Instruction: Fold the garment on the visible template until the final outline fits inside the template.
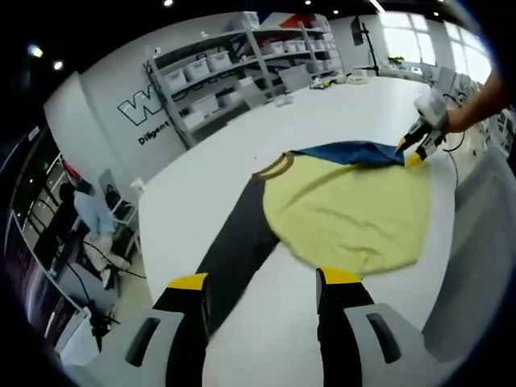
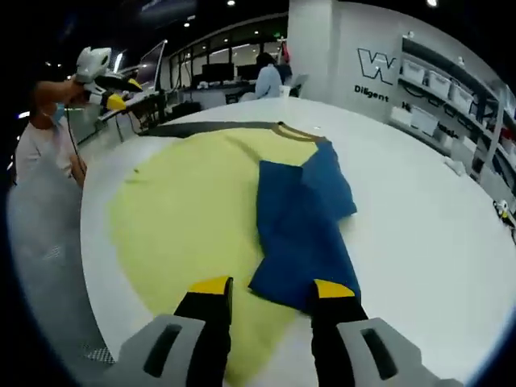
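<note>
A pale yellow body [image 1: 355, 218] is seen on the garment ahead of the yellow-tipped black fingers [image 1: 190, 284], with one sleeve [image 1: 238, 246] dark grey and the other sleeve [image 2: 302, 222] blue, lying just beyond the yellow tips [image 2: 211, 286]. The collar [image 1: 272, 167] is edged in ochre. The table [image 2: 419, 210] is white. Grey shelves [image 1: 234, 72] with white bins are seen against a white wall with dark lettering.

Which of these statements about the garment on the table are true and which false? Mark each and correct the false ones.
1. The garment has a yellow body. True.
2. The blue sleeve lies folded over the yellow body. True.
3. The table is black. False: it is white.
4. The left tool grips the dark sleeve. False: its jaws stand open above the table.
5. The collar is red. False: it is tan.
</note>
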Tool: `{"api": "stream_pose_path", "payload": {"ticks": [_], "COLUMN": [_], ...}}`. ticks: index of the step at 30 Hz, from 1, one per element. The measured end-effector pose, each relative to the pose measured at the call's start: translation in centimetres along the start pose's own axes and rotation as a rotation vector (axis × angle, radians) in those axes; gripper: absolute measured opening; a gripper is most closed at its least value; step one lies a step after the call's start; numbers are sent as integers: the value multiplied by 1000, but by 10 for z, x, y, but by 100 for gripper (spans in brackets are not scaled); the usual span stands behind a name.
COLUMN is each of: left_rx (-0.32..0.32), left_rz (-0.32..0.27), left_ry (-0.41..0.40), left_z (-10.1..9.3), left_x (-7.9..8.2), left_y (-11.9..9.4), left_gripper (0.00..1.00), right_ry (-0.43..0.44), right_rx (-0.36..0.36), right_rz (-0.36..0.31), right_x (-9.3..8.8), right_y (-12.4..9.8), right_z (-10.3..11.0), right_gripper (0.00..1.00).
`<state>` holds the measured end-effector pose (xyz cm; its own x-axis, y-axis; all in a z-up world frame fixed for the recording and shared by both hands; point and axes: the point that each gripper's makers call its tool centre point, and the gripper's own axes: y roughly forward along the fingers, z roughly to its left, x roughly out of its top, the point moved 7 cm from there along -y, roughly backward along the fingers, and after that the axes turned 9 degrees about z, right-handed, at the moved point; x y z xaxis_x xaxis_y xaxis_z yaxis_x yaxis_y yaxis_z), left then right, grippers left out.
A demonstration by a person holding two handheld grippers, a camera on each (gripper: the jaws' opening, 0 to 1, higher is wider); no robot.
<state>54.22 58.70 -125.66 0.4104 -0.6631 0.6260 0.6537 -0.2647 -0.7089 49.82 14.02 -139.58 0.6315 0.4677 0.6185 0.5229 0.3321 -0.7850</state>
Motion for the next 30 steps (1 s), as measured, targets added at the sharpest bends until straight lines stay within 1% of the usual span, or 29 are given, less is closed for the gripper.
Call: {"api": "stream_pose_path", "payload": {"ticks": [1, 2, 4, 5, 6, 7, 9, 12, 14, 16, 17, 18, 20, 23, 25, 26, 29, 30], "left_rx": [2, 4, 7, 13, 14, 15, 22, 22, 21, 19, 19, 20, 20, 15, 16, 15, 13, 14], "left_rz": [2, 5, 3, 2, 8, 11, 15, 20, 21, 19, 17, 14, 10, 10, 3, 0, -5, -6], "left_ry": [-5, -12, -33, -37, -43, -46, -48, -48, -39, -30, -26, -24, -24, -10, -3, -4, 7, 11], "left_z": [1, 2, 5, 7, 8, 9, 9, 9, 8, 8, 7, 8, 8, 9, 10, 11, 12, 12], "left_x": [-2, -3, -6, -9, -11, -13, -16, -16, -16, -13, -12, -10, -7, -1, 4, 6, 13, 14], "left_y": [-3, -5, -9, -10, -10, -11, -12, -12, -10, -9, -9, -8, -6, -2, 0, 0, 2, 3], "left_gripper": [54, 54, 53, 52, 52, 52, 51, 51, 51, 50, 50, 50, 50, 50, 49, 49, 49, 49], "right_ry": [4, 0, 32, 45, 51, 47, 21, 13, 4, 14, 40, 80, 182, 165, 186, 200, 216, 233], "right_rx": [-1, -15, -25, -12, -3, -4, -15, -20, -49, -72, -120, -129, -138, -179, -204, -222, -274, -295], "right_rz": [8, -4, 0, -7, -7, -1, -3, -10, -26, -44, -98, -145, -177, -195, -230, -242, -265, -278], "right_x": [0, 1, 4, 5, 6, 6, 9, 14, 21, 27, 35, 40, 46, 54, 61, 65, 69, 68], "right_y": [3, 2, 2, 1, -1, -2, -4, -11, -20, -28, -37, -43, -56, -73, -84, -92, -110, -116], "right_z": [0, -2, -8, -8, -8, -9, -11, -15, -25, -34, -45, -53, -71, -91, -103, -112, -133, -142], "right_gripper": [31, 30, 20, 14, 6, 0, 0, 0, 0, 0, 0, 0, 0, 0, 0, 0, 0, 0]}}
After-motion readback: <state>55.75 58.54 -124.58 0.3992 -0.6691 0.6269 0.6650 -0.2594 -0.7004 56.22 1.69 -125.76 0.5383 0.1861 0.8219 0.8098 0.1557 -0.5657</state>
